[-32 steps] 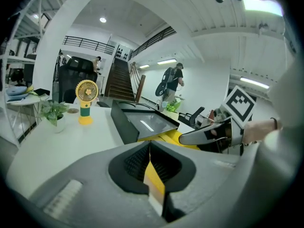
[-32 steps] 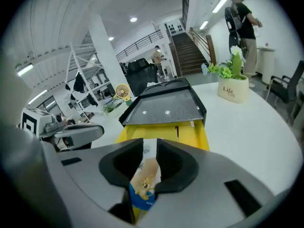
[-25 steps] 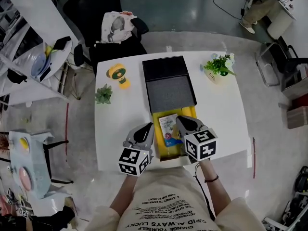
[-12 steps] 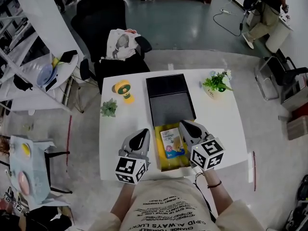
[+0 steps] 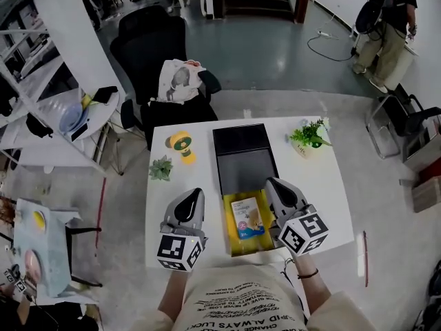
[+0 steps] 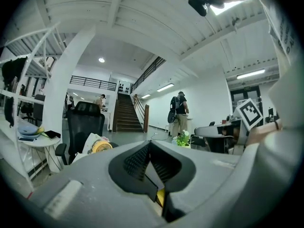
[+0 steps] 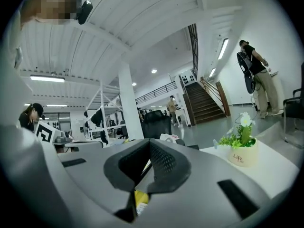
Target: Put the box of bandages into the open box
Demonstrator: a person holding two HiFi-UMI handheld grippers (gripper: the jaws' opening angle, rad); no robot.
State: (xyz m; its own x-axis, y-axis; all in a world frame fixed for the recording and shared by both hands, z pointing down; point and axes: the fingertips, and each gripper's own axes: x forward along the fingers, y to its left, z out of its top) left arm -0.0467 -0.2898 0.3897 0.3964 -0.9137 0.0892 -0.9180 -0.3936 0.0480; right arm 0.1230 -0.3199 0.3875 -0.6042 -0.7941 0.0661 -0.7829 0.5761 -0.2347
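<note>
The bandage box (image 5: 249, 217), white and blue, lies flat inside the yellow-lined open box (image 5: 230, 227) at the table's near edge. A grey panel (image 5: 244, 172) and a black panel (image 5: 240, 138) adjoin it on the far side. My left gripper (image 5: 193, 193) hovers left of the yellow box, shut and empty. My right gripper (image 5: 274, 183) hovers right of it, shut and empty too. In the left gripper view the gripper (image 6: 150, 144) has its pads meeting with nothing between them. The right gripper view shows the same of the right gripper (image 7: 150, 144). Neither touches the bandage box.
On the white table (image 5: 313, 178) stand a yellow fan (image 5: 180, 144), a small green plant (image 5: 161, 167) and a potted plant (image 5: 308, 135) at the far right. A black chair (image 5: 153, 43) with a bag stands behind the table. A person (image 5: 389, 26) stands far right.
Both grippers have drawn back toward me and apart, off the bandage box. The box stays in the yellow box. The head view has lifted and shows more of the room.
</note>
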